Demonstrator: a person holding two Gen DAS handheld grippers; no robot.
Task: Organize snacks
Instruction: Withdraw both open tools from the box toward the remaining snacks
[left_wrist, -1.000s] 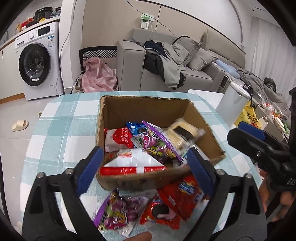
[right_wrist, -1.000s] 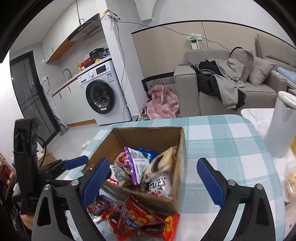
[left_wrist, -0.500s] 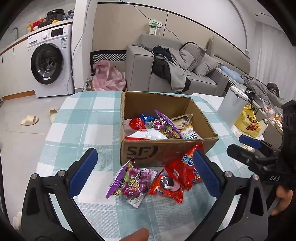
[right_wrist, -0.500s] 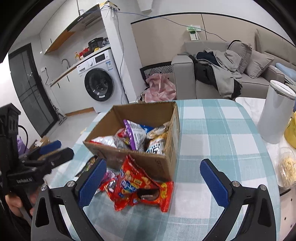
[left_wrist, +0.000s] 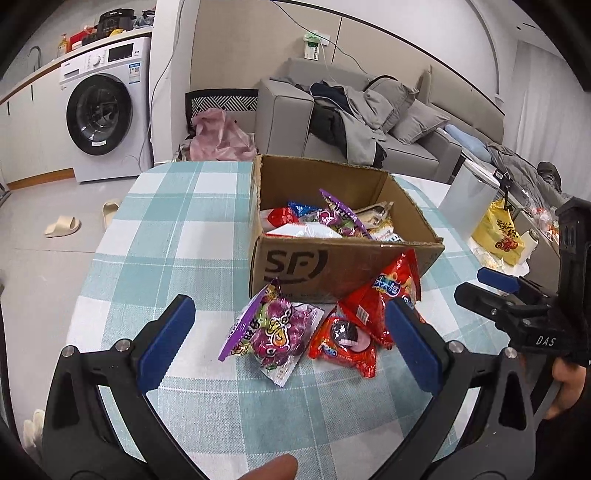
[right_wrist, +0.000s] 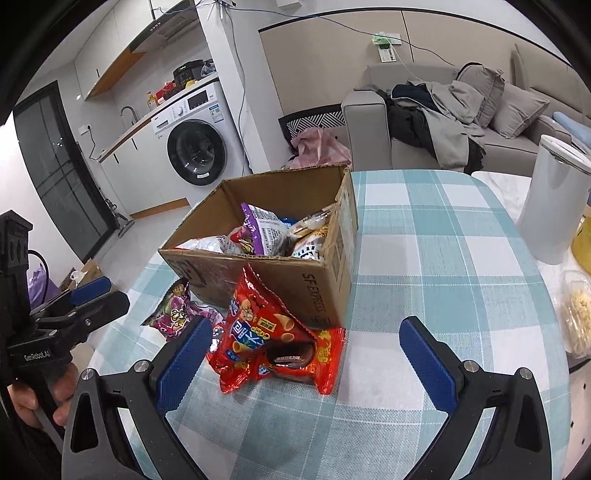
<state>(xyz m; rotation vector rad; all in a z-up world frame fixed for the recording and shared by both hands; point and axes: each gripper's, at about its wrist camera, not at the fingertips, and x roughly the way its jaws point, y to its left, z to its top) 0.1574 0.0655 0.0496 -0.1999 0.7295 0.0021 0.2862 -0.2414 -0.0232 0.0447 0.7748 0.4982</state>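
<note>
From the left wrist, the left gripper (left_wrist: 291, 339) is held wide open and empty over the purple bag (left_wrist: 271, 330) by the box (left_wrist: 332, 260), and from the right wrist, the right gripper (right_wrist: 304, 356) is held wide open and empty over the red bag (right_wrist: 258, 330), so a bag is probably to be grabbed next.

Bare tablecloth (right_wrist: 424, 258) right of the cardboard box (right_wrist: 317, 291) — snack packets (right_wrist: 273, 343) crowd its front.
</note>
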